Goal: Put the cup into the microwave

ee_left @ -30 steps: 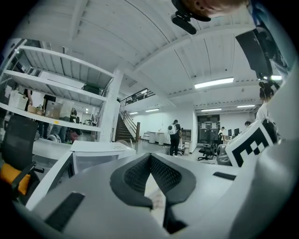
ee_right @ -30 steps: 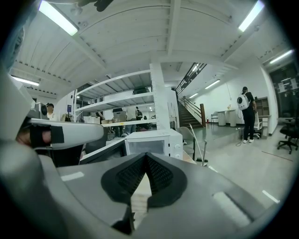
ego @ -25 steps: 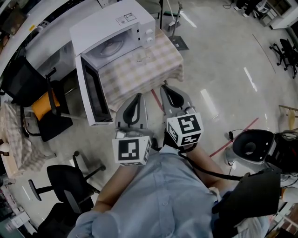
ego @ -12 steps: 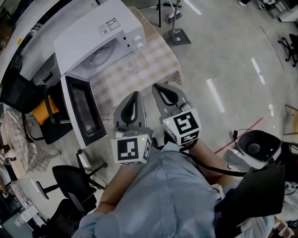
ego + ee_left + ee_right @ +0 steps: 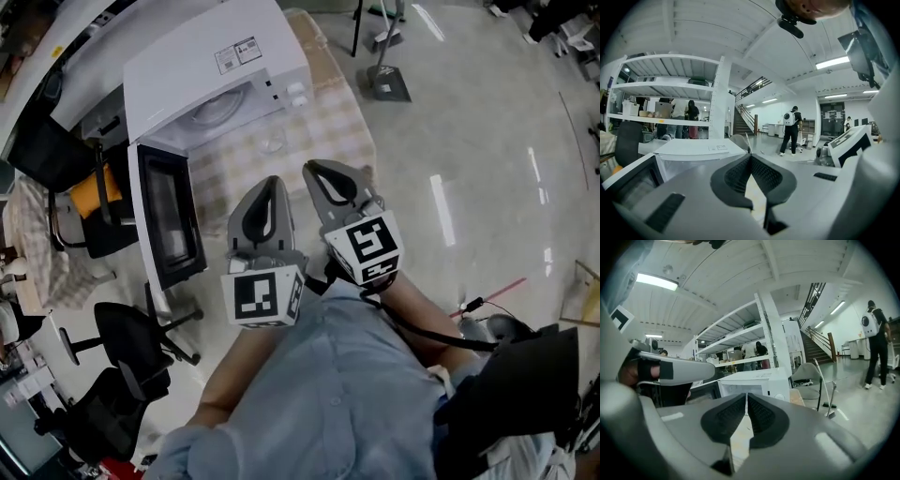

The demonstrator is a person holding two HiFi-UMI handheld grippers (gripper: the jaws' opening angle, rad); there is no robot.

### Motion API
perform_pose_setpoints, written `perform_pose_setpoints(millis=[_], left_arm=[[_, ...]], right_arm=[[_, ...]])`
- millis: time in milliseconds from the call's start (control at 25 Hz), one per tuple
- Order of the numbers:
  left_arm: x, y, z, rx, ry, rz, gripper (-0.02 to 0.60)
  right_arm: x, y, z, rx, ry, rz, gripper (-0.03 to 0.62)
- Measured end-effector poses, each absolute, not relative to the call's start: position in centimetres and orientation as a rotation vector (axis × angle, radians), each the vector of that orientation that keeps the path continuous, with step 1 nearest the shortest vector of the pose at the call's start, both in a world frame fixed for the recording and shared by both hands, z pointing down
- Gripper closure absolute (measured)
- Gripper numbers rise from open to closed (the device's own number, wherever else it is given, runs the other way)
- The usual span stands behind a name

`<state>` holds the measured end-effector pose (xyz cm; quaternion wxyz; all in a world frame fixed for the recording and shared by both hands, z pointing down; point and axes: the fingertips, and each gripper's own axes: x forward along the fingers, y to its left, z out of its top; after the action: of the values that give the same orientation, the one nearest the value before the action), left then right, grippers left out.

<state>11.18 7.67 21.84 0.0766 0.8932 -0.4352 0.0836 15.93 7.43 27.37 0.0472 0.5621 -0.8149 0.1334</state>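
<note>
Currently, the left gripper (image 5: 271, 182) and right gripper (image 5: 315, 169) are held clenched, nothing between the jaws. The clear cup (image 5: 272, 142) is seen on the checked tablecloth (image 5: 323, 127), just before the open microwave (image 5: 211, 66).

The left tongs (image 5: 271, 186) and right tongs (image 5: 317, 172) are held side by side just ahead of the chest, pointing forward and slightly down. Each pair has its jaws closed tip to tip, with nothing between them. Both marker cubes face up. The left forearm (image 5: 228, 370) and right forearm (image 5: 414, 314) are bent in close to the body.
</note>
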Motion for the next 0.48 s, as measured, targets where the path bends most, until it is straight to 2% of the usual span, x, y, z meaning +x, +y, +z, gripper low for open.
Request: perform_pose_setpoints(millis=[480], left_arm=[[10.4, 4.7, 21.6, 2.599, -1.449, 0.212, 0.574]], right_arm=[[16.5, 3.6, 27.6, 1.592, -2.557, 0.397, 0.576]])
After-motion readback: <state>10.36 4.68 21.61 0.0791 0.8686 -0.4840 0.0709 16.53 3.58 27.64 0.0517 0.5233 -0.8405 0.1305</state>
